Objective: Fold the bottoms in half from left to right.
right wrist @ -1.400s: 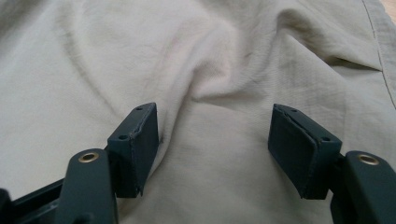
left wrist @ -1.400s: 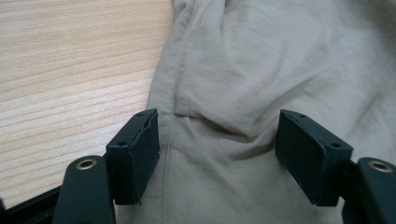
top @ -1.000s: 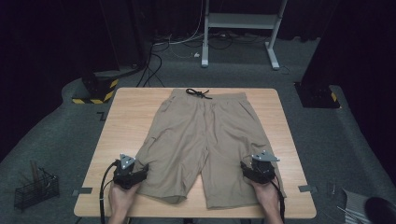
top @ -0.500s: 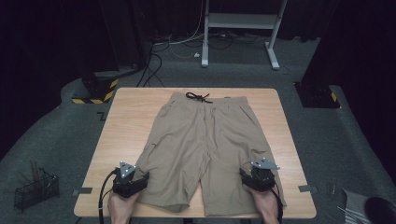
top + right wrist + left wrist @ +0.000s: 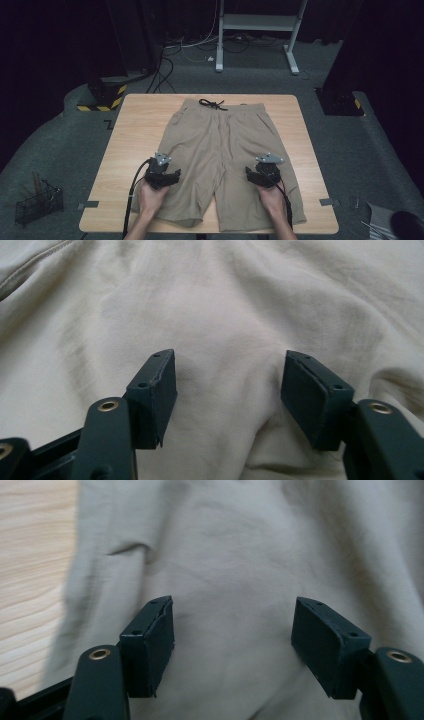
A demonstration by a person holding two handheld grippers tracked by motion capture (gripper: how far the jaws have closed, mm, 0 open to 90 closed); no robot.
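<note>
Shorts lie flat mid-worktop; left tool and right tool released, jaws just opening. Risk: pads snag cloth, dragging wrinkles.

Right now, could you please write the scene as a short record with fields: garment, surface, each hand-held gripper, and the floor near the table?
garment: beige shorts, spread flat, waistband with dark drawstring at the far edge
surface: wooden table
left hand-held gripper: over the left leg of the shorts, jaws open and just been opening, no fabric pinched
right hand-held gripper: over the right leg, jaws open and just been opening, no fabric pinched
floor: black wire basket at lower left; white frame beyond the table
</note>
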